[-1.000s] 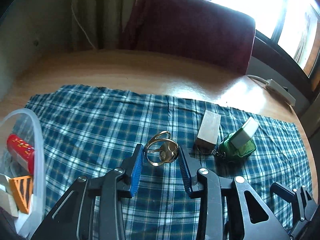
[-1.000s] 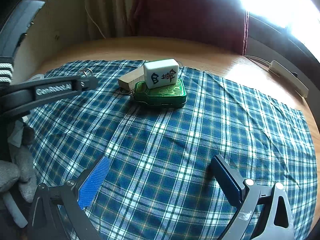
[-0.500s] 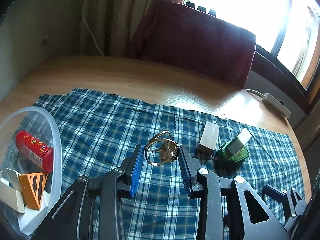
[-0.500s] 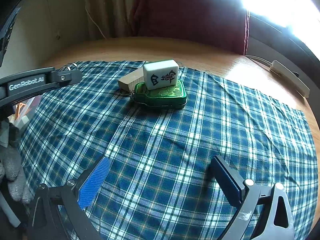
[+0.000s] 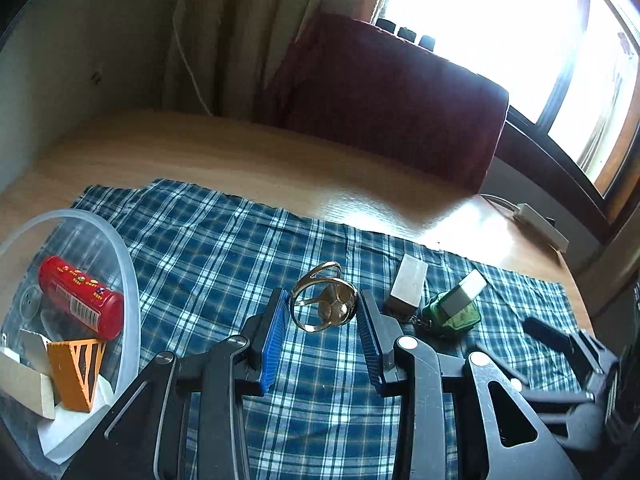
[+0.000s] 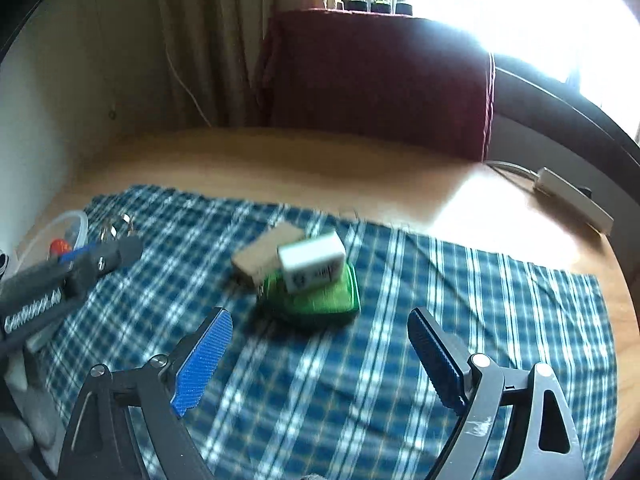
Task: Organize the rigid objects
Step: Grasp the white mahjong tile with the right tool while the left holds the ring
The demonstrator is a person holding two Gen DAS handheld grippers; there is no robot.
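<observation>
Left wrist view: sits right behind the left tool [image 5: 322,312], looking forward and down along its blue-padded fingers [image 5: 274,336] over the blue plaid cloth [image 5: 208,248] on the wooden worktop [image 5: 240,160], toward the dark red cushion [image 5: 392,108] and bright window [image 5: 500,20]. Close enough to catch the clear round plastic tub [image 5: 128,280] at lower left.

Right wrist view: same deal behind the right tool [image 6: 320,348], facing the same cushion [image 6: 376,80] and window, a bit blurry.

Shared bits: cloth [image 6: 440,280], the wooden block [image 5: 408,288] [image 6: 266,250], the white tile on a green case [image 5: 454,306] [image 6: 316,280], the white power strip [image 5: 542,226] [image 6: 572,200]. Each tool pokes into the other's frame too.
</observation>
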